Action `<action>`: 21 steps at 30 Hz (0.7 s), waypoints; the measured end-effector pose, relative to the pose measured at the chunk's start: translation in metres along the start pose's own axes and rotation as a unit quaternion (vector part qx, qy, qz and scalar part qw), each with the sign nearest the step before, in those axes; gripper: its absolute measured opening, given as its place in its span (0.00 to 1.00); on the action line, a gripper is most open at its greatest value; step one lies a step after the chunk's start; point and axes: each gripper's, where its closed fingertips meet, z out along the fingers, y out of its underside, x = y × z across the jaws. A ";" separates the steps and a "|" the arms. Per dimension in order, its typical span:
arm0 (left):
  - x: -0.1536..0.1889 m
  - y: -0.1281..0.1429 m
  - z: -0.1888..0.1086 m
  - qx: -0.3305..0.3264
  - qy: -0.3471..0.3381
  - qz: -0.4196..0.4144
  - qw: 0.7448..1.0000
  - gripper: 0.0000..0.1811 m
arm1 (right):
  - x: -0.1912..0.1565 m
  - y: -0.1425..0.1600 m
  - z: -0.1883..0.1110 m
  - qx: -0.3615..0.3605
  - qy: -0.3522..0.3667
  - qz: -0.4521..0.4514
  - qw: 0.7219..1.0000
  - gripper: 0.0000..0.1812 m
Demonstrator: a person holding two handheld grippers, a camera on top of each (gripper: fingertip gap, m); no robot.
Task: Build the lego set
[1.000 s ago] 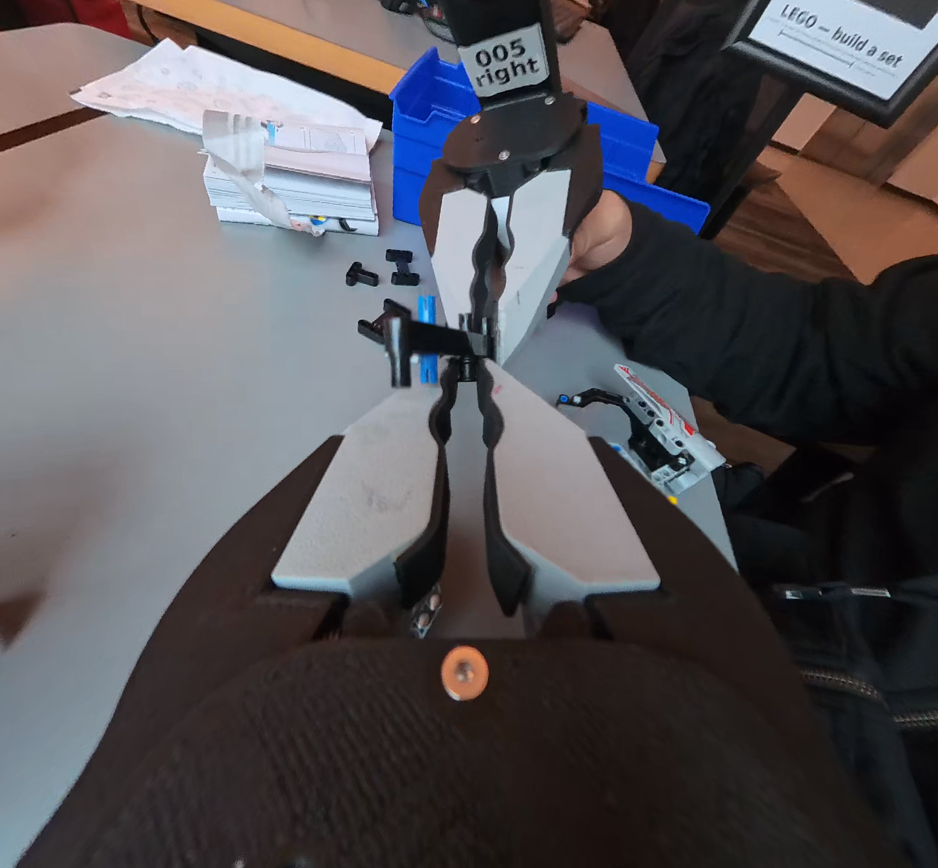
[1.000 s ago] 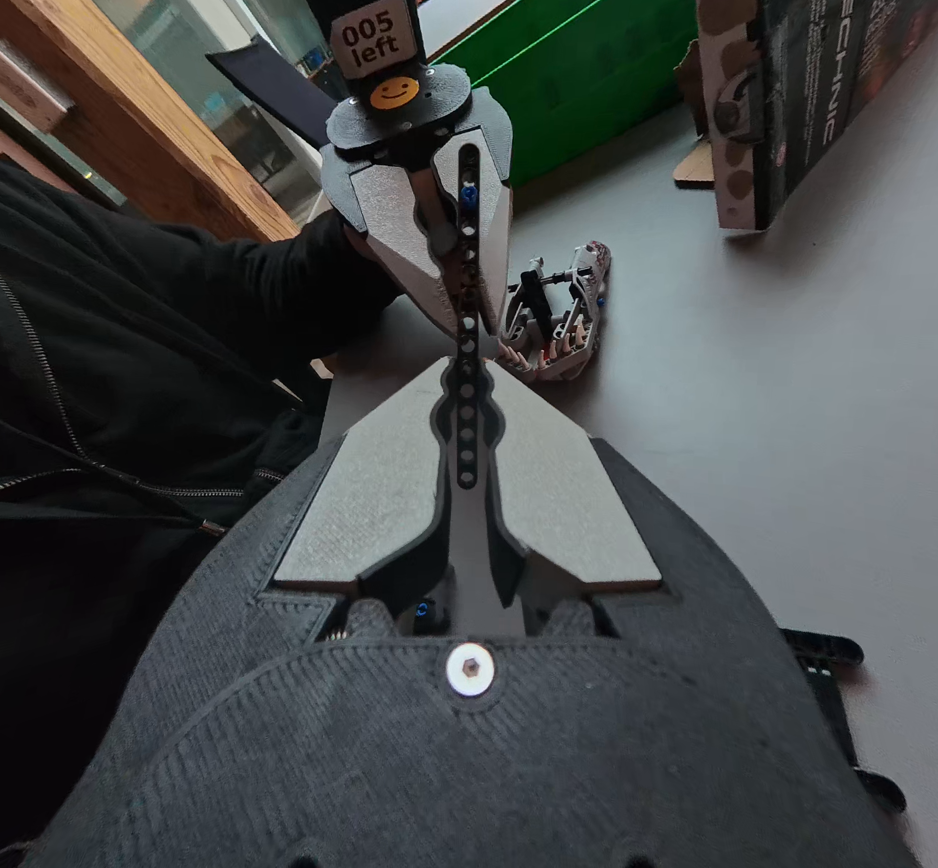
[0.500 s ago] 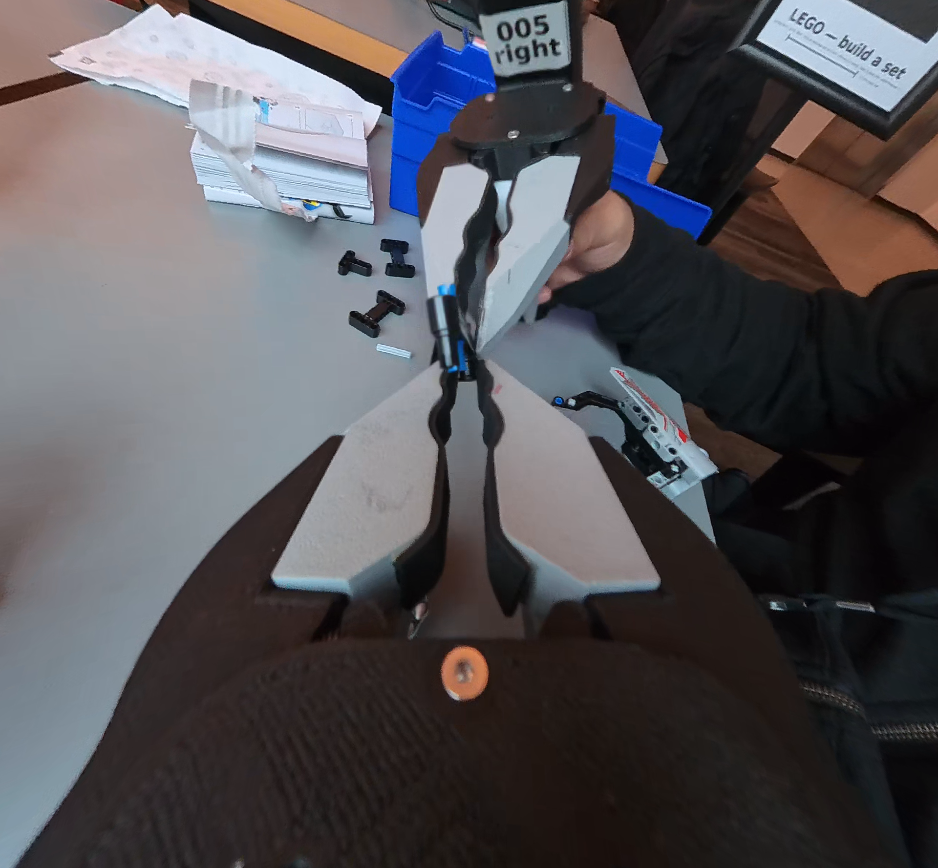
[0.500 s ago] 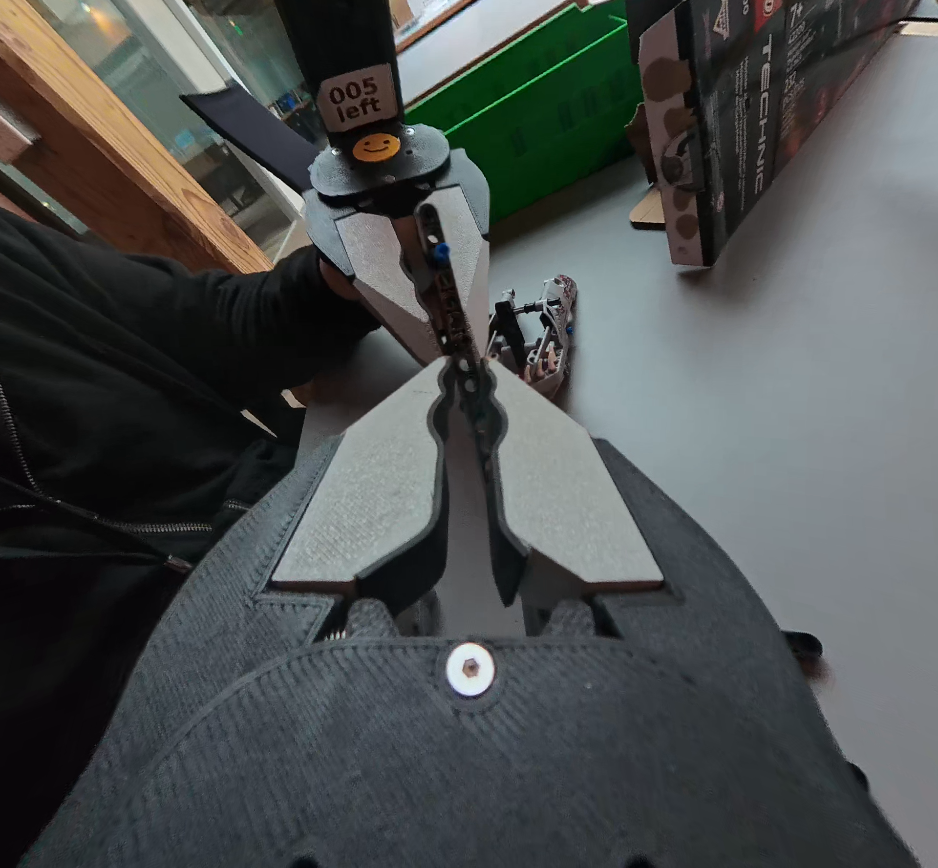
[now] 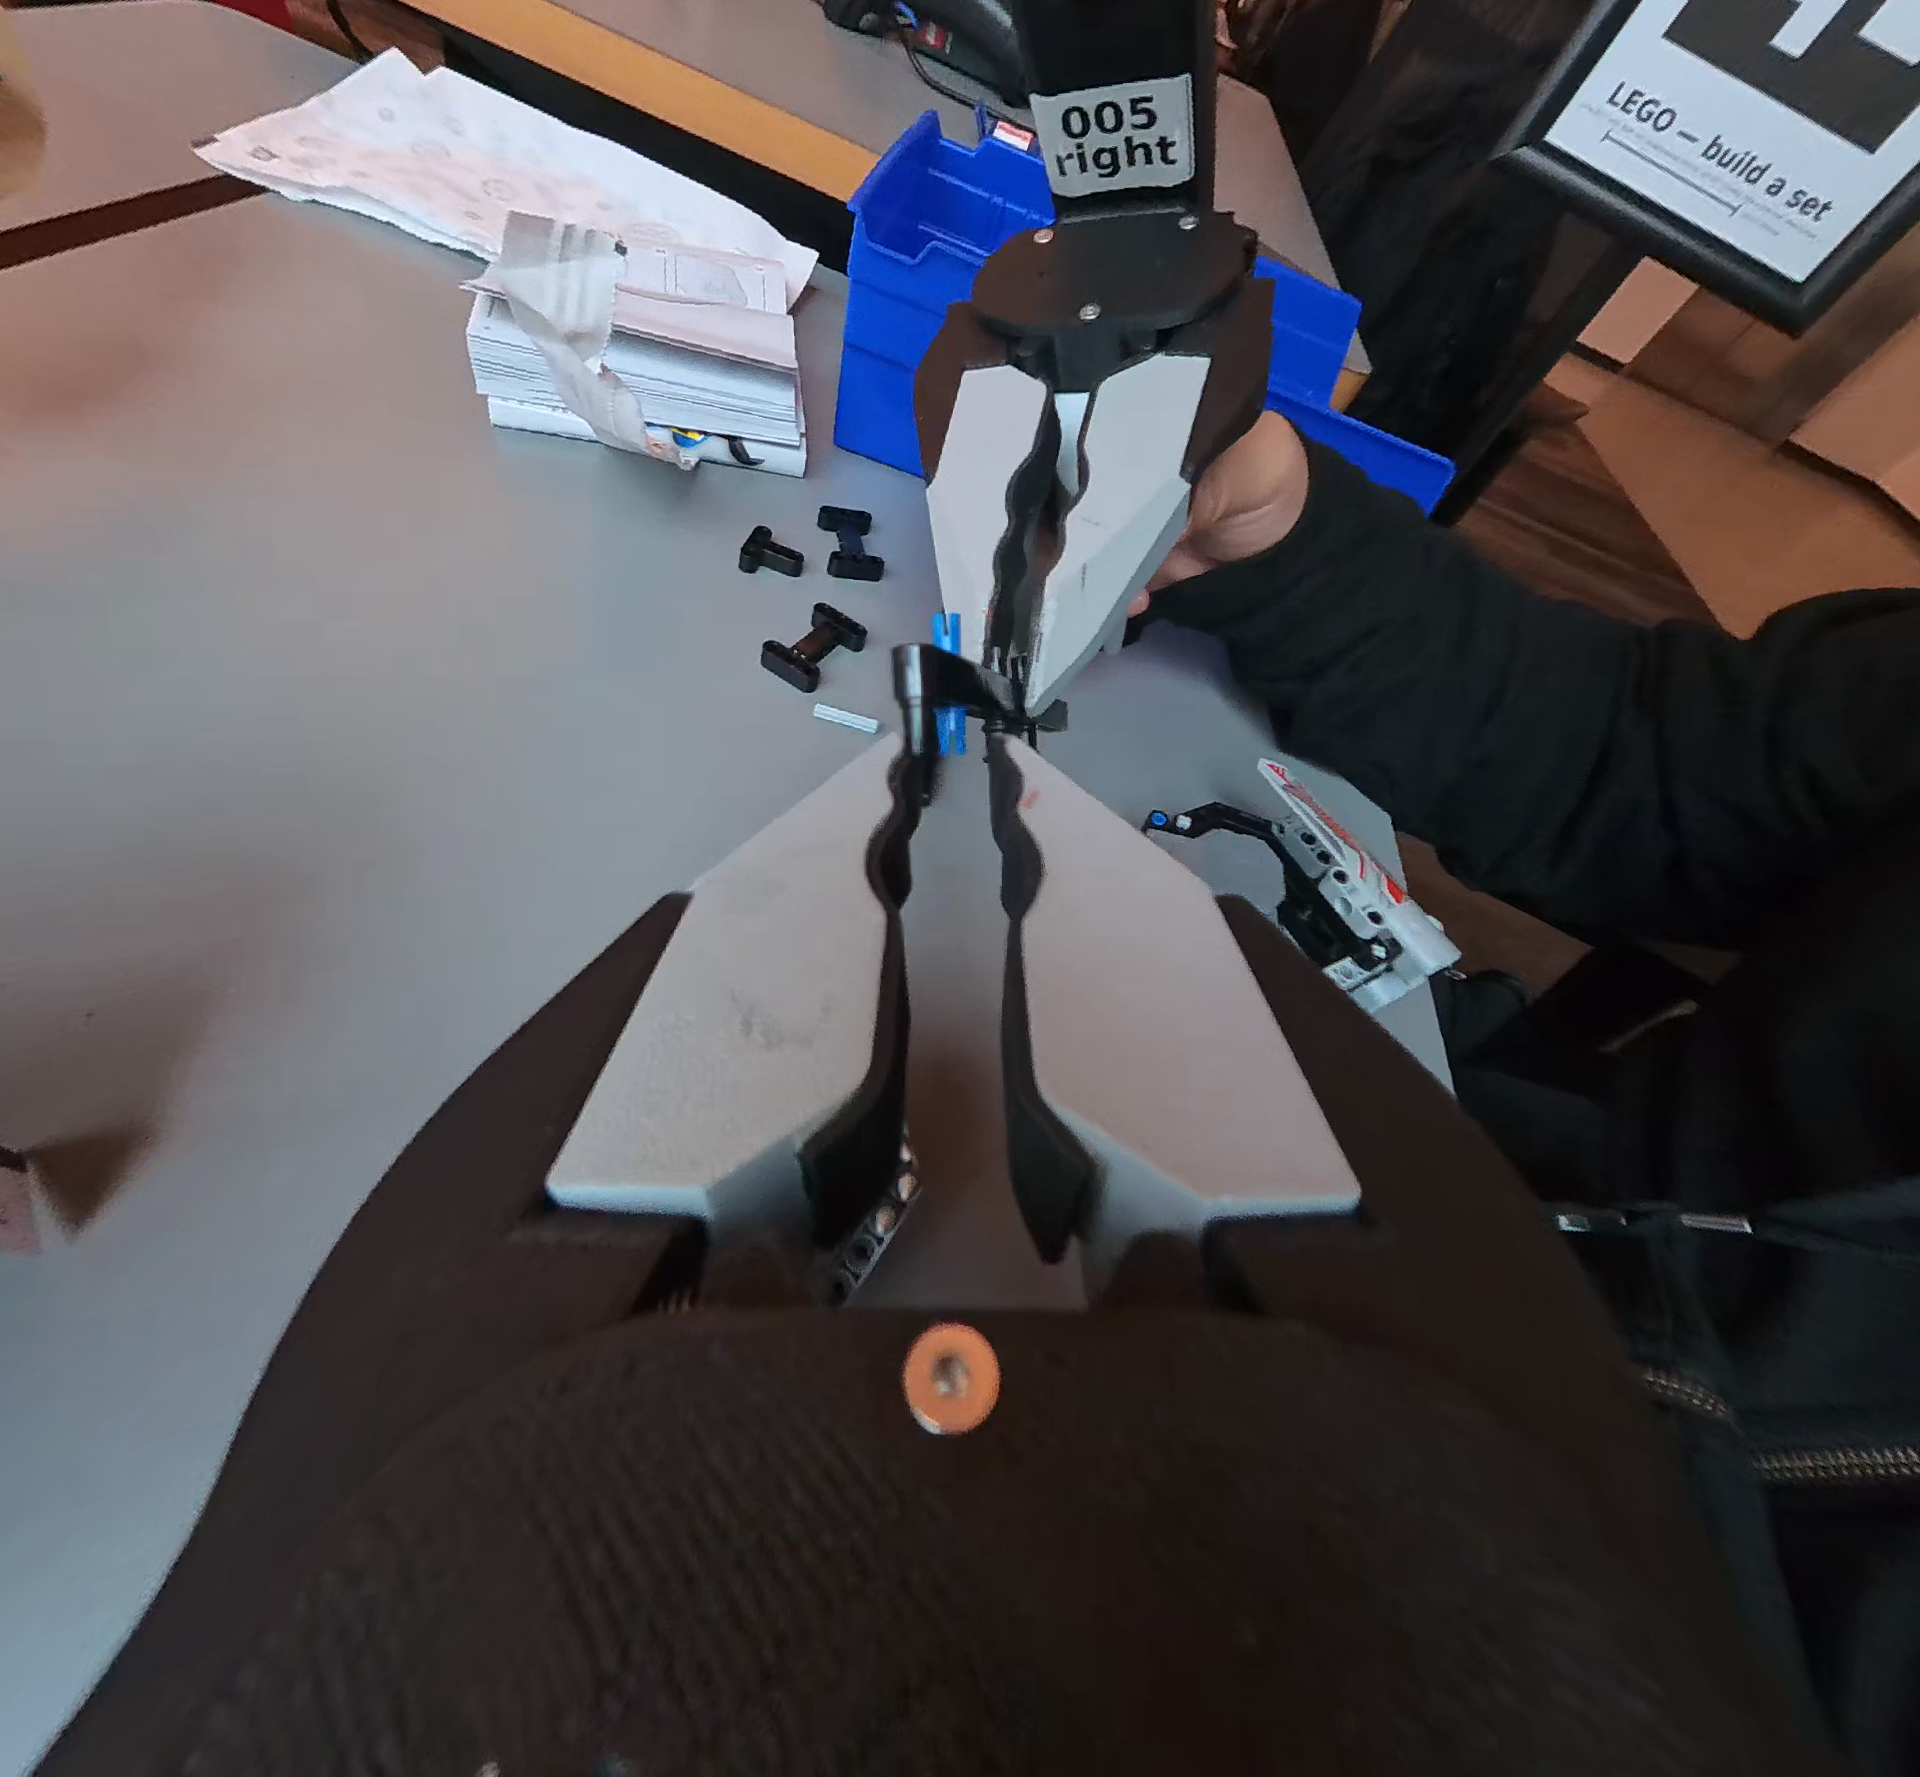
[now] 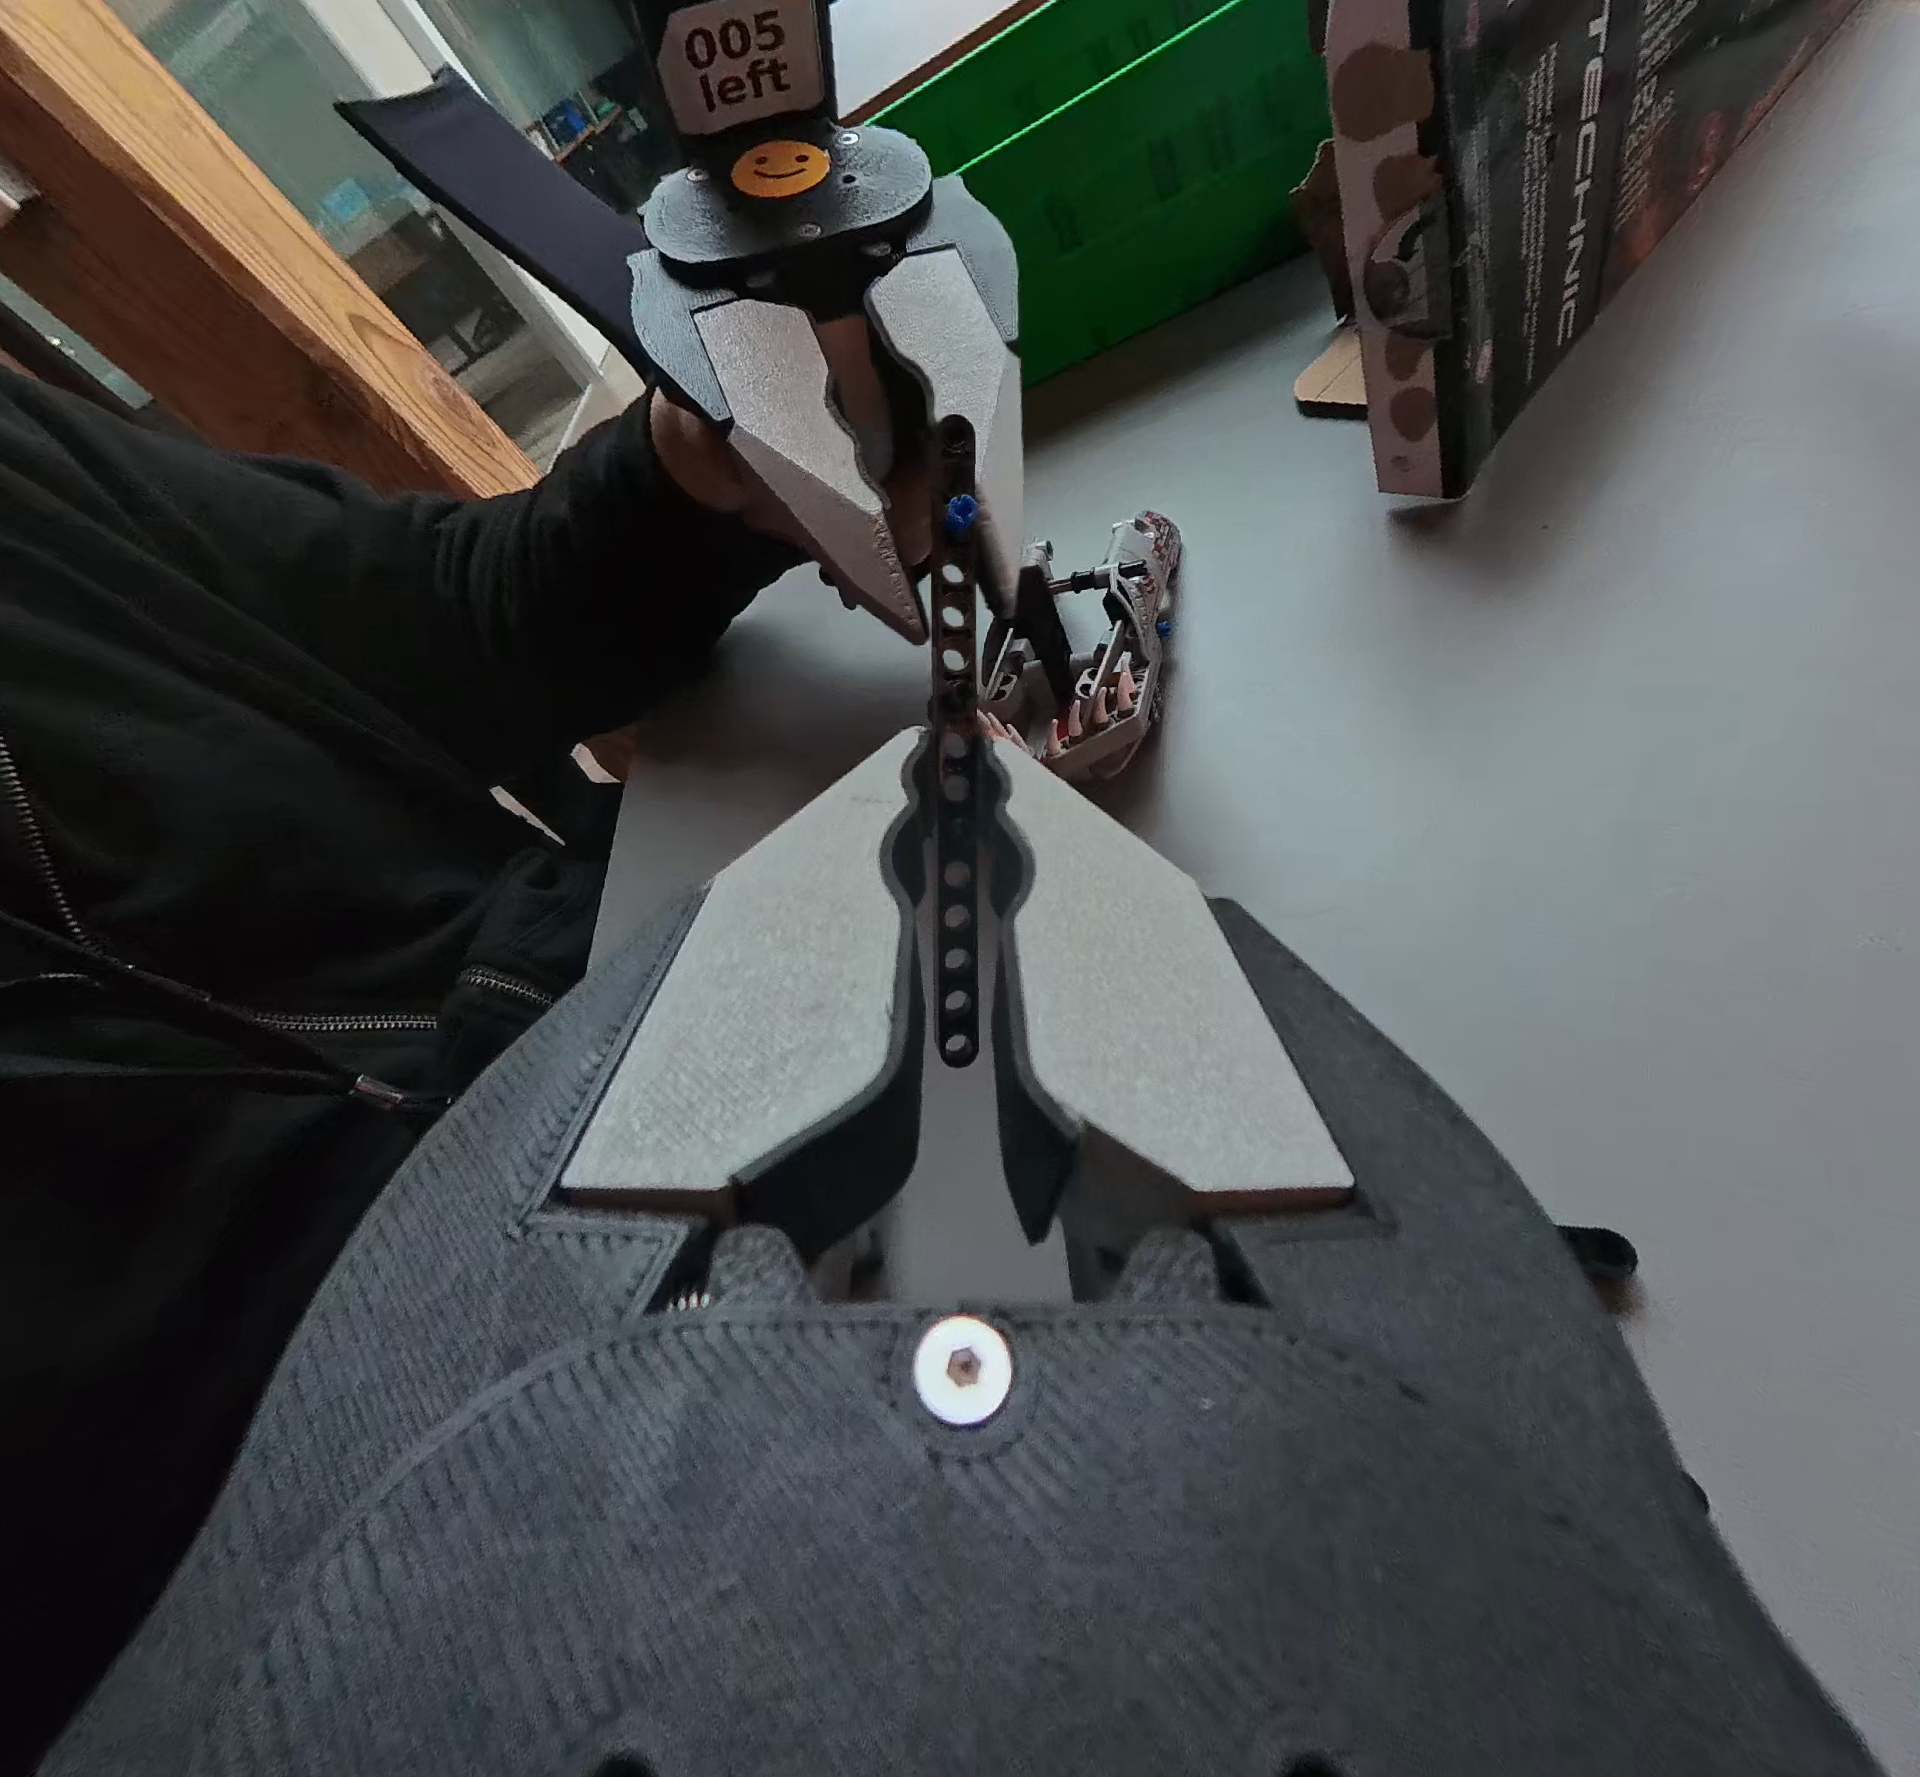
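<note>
The right tool is clamped on a long black holed beam. The left tool, facing it tip to tip, grips the beam's far end, which carries a blue pin. A partly built model lies beyond on the grey tabletop, near its edge by the person.

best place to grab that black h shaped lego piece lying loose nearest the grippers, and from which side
Grip the black H-shaped piece across its thin middle bar, coming straight down from above. It lies flat on the grey table, apart from the other loose pieces, and its wider ends would likely stop it sliding out of the fingers.
</note>
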 end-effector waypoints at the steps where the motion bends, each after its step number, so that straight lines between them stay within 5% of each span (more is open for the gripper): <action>1: 0.000 0.000 0.000 0.001 0.000 0.000 1.000 0.05 | 0.000 0.000 0.000 0.000 -0.001 0.000 1.000 0.01; 21: 0.006 -0.005 -0.007 0.005 0.002 0.018 1.000 0.06 | -0.007 0.003 0.000 0.003 -0.047 0.030 0.998 0.01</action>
